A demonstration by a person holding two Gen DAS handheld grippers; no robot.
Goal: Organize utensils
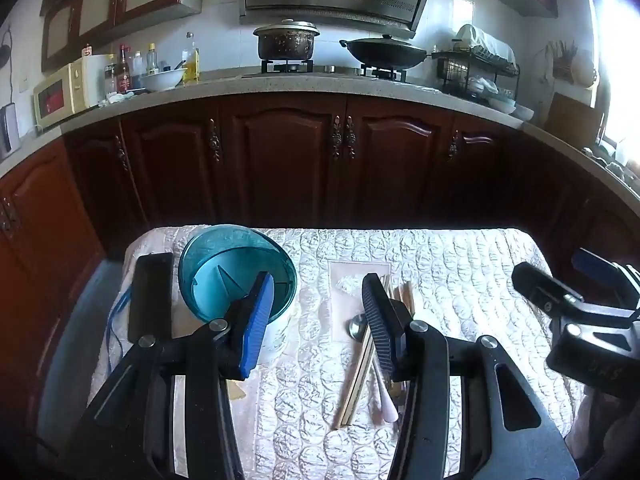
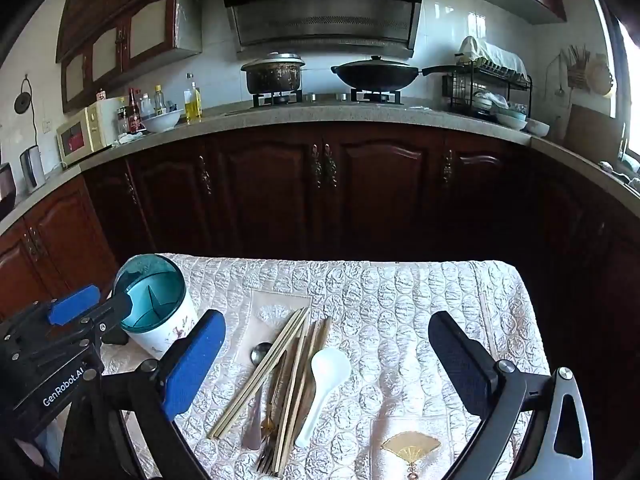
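Chopsticks [image 2: 264, 376] and spoon [image 2: 326, 372] lie beside the empty teal-lined holder [image 2: 154, 312].

Dark wood cabinets [image 2: 320, 184], tiled wall [image 2: 448, 32], window [image 1: 612, 60] w/ daylight.

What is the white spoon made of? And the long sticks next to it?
The white spoon looks like smooth plastic, or maybe glazed ceramic: plain white with a soft shine. The chopsticks look like bamboo or wood: pale tan, matte.
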